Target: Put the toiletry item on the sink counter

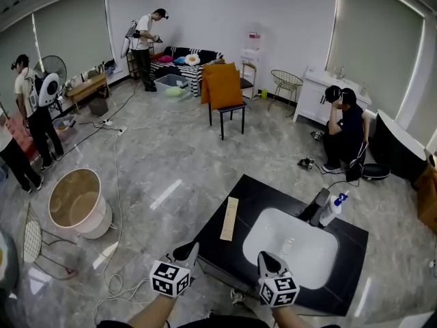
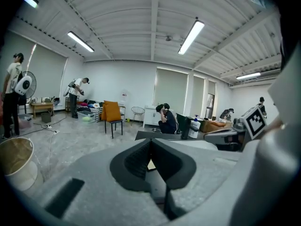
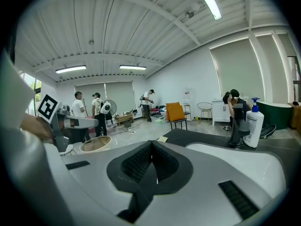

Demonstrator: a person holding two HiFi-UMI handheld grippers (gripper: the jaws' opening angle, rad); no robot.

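Observation:
A black sink counter point(image 1: 235, 251) with a white basin point(image 1: 290, 248) lies just ahead of me. A white pump bottle point(image 1: 332, 208) with a blue top stands by the dark faucet point(image 1: 317, 206) at the basin's far side, and shows in the right gripper view as well point(image 3: 254, 123). A flat beige box point(image 1: 229, 218) lies on the counter left of the basin. My left gripper point(image 1: 186, 253) hovers at the counter's near left edge, jaws shut and empty point(image 2: 151, 142). My right gripper point(image 1: 268, 258) is over the basin's near rim, also shut with nothing held point(image 3: 151, 145).
A tan bucket point(image 1: 76, 202) stands on the floor to the left, with cables point(image 1: 116, 183) trailing near it. An orange-draped chair point(image 1: 224, 87) is further back. A person point(image 1: 345, 132) crouches beyond the counter, and other people stand at the far left and back.

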